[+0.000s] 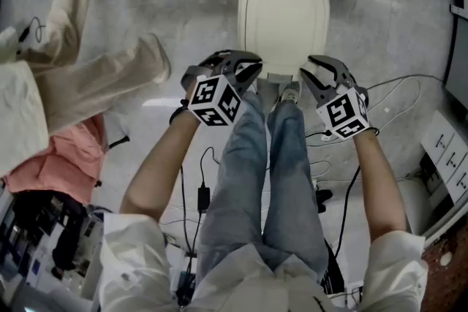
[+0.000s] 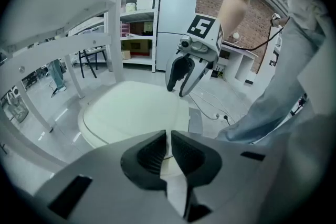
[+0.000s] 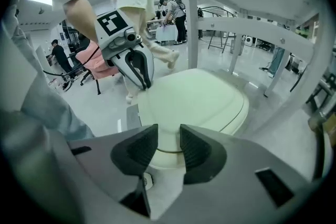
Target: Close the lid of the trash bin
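Note:
The trash bin stands on the floor in front of me, and its cream lid [image 1: 284, 14] lies flat and shut on it. The same lid [image 2: 131, 113] fills the middle of the left gripper view, and the lid [image 3: 199, 97] shows likewise in the right gripper view. My left gripper [image 1: 245, 71] hovers over the bin's near left corner, jaws almost touching, nothing between them. My right gripper [image 1: 312, 71] hovers over the near right corner with a small gap between its pads and nothing in it. Neither gripper touches the lid.
White table legs [image 2: 114, 44] and rails [image 3: 252, 26] frame the bin at the back. A person in beige trousers [image 1: 88, 77] stands at the left beside a pink chair [image 1: 51, 157]. Cables [image 1: 398, 95] trail over the floor at the right and by my feet.

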Demonstrator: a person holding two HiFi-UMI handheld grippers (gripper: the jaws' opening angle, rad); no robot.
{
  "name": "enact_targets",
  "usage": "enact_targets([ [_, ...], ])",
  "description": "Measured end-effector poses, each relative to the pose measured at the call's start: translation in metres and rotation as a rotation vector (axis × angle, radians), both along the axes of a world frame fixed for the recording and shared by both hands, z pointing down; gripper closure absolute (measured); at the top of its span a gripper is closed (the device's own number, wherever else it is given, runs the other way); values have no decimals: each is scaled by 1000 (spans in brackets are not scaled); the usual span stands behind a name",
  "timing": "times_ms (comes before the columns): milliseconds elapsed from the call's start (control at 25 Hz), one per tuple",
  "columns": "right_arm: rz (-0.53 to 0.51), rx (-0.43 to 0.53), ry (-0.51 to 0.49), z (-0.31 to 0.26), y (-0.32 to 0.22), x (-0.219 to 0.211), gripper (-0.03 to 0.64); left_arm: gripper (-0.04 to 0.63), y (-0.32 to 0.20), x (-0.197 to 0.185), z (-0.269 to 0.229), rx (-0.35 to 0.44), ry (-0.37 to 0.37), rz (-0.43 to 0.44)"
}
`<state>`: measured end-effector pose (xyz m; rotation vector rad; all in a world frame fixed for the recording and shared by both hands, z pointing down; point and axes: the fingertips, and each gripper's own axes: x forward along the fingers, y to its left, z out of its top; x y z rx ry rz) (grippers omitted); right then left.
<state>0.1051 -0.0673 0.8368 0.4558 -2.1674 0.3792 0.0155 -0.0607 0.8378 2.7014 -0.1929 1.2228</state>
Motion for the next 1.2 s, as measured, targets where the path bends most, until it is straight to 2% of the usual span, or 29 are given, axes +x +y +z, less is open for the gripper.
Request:
enact_targets([
  [1200, 37, 4, 5, 7, -5, 2, 518, 554, -1, 1, 10, -19, 4, -17],
])
